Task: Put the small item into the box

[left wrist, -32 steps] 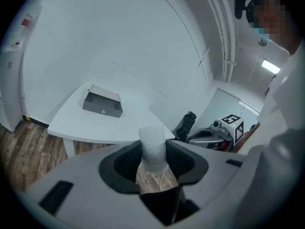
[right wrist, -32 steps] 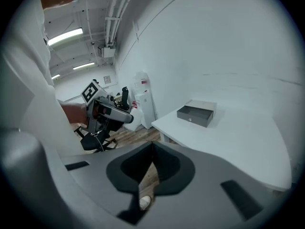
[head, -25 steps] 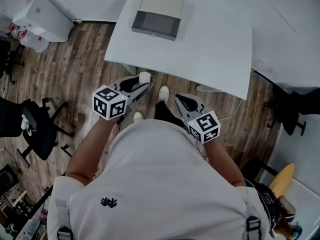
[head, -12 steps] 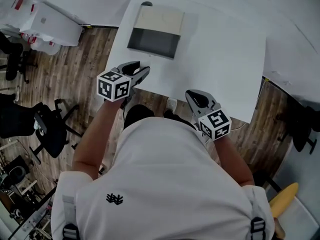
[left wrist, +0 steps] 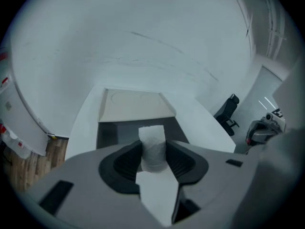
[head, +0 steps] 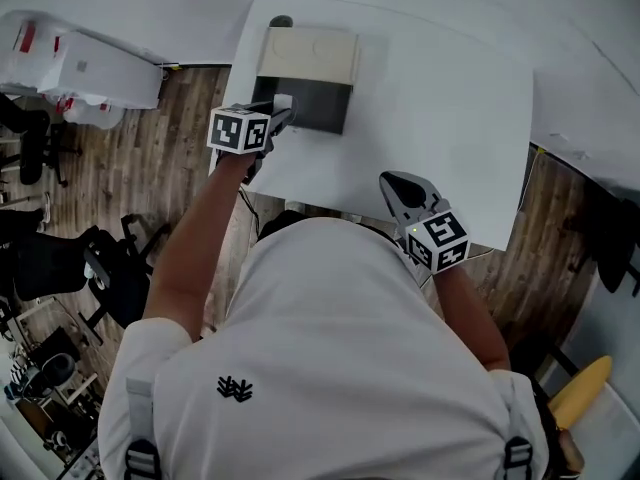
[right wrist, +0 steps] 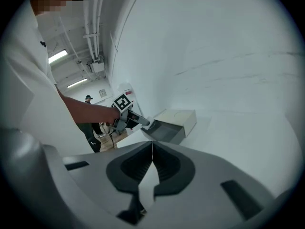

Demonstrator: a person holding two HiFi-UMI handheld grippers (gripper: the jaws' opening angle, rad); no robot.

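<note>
While the person (head: 320, 368) in the white shirt stands at the near edge of the white counter (head: 450, 108), the left tongs (head: 283, 116) are clamped on a small white item (left wrist: 152, 144). It is a pale, roll-like piece, held upright between the two dark pads, and its top pokes out past the tips. The box (head: 307, 58) lies straight ahead of these tongs. Its dark open part is nearest their tips, and its pale beige cover lies beyond that, on the far side. From overhead, the item sits right at the tips, at the near left corner of the dark opening. Whether it touches the box's rim I cannot tell.

The right tongs (head: 402, 182) are pressed together with nothing between them — the two pads meet in a thin line. They hang over the near part of the counter, apart from the box. The box lies ahead of them and a little to their right in their own view, with the left tongs and the bare forearm reaching in from the left of it. Each pair of tongs carries its black-and-white marker cube at the back, toward the person.

Behind and below the left tongs is wooden floor (head: 150, 158) — the counter's left edge runs just beside them.
</note>
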